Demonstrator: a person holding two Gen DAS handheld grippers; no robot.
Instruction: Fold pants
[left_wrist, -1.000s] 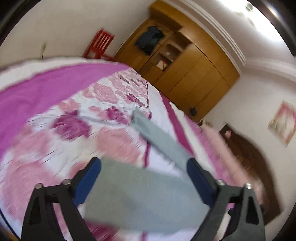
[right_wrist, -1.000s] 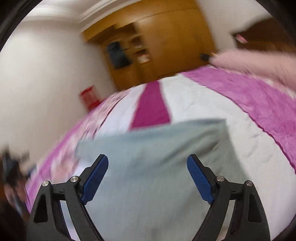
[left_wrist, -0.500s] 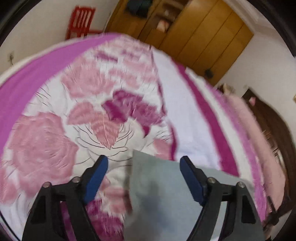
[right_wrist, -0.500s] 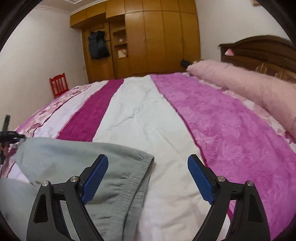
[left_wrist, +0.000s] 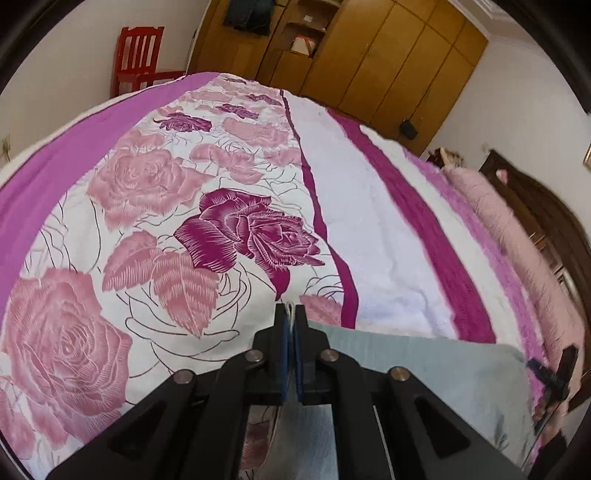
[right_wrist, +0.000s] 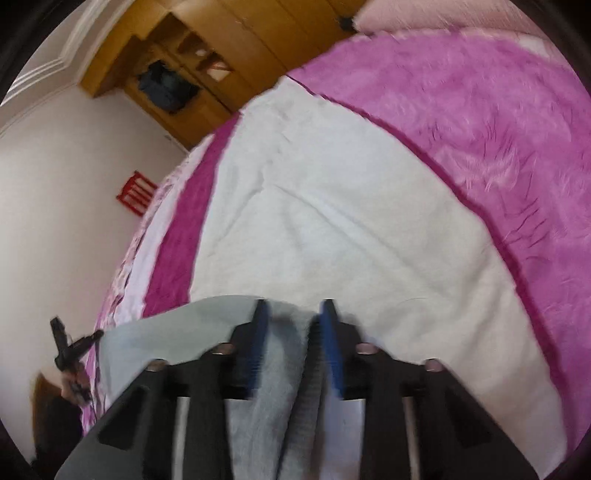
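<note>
Grey pants now pinched by left gripper (earlier spread); right gripper narrowed, closure unclear.

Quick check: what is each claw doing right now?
Left claw: shut on the pants edge.
Right claw: partly closed around the pants waistband, grip unclear.

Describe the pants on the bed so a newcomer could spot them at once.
Start at the big bed with its pink rose print and magenta stripes. At its near edge lie the pants, a plain pale grey-green cloth, held by the left gripper. They are the only unpatterned, non-pink fabric there.
</note>
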